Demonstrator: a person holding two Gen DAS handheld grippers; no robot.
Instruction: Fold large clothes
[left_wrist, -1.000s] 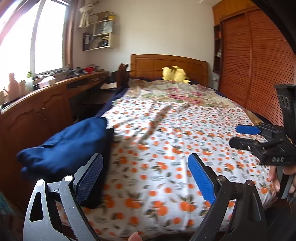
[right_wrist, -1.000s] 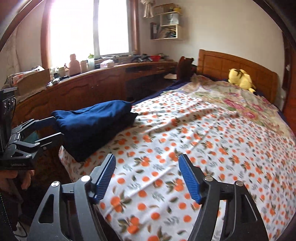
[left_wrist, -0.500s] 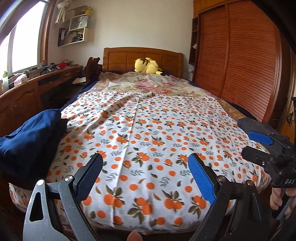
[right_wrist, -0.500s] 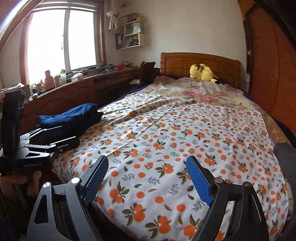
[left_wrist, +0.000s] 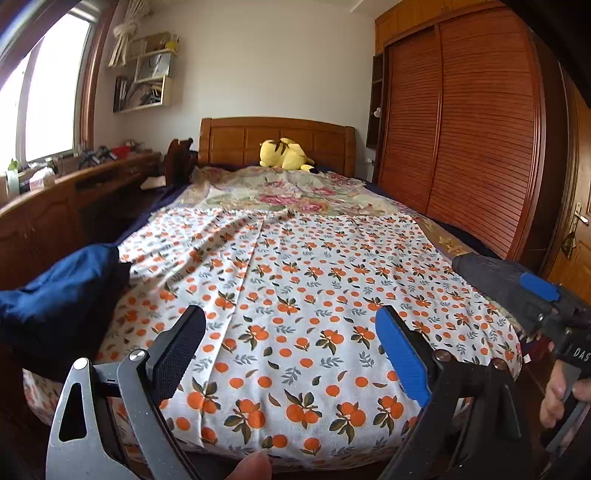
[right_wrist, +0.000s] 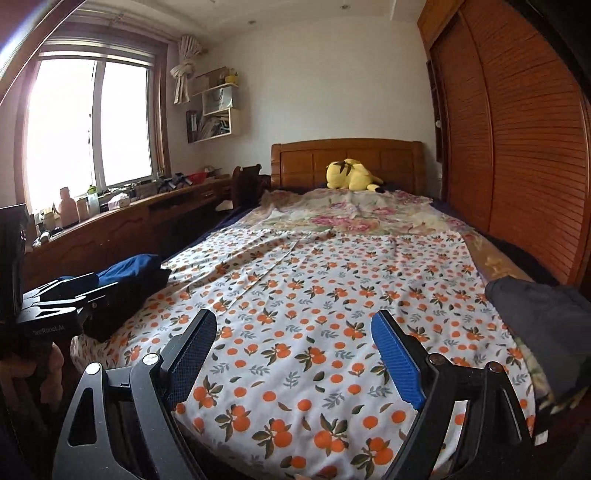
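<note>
A folded navy blue garment (left_wrist: 55, 295) lies at the left front corner of the bed; it also shows in the right wrist view (right_wrist: 136, 273). A dark grey-black garment (right_wrist: 546, 325) lies at the bed's right front edge, and shows in the left wrist view (left_wrist: 491, 273) behind the other gripper. My left gripper (left_wrist: 291, 350) is open and empty, held over the foot of the bed. My right gripper (right_wrist: 295, 350) is open and empty, also over the foot of the bed. Each gripper is seen from the side in the other's view.
The bed carries an orange-print sheet (left_wrist: 295, 288) and a floral blanket (left_wrist: 288, 192) farther back. A yellow plush toy (left_wrist: 284, 155) sits by the wooden headboard. A long wooden desk (right_wrist: 122, 221) runs along the left under the window. A louvred wardrobe (left_wrist: 472, 147) stands on the right.
Both grippers have swung to the right, from facing the blue garment to facing straight up the bed. The dark garment on the right has come into view. Both stay open.
</note>
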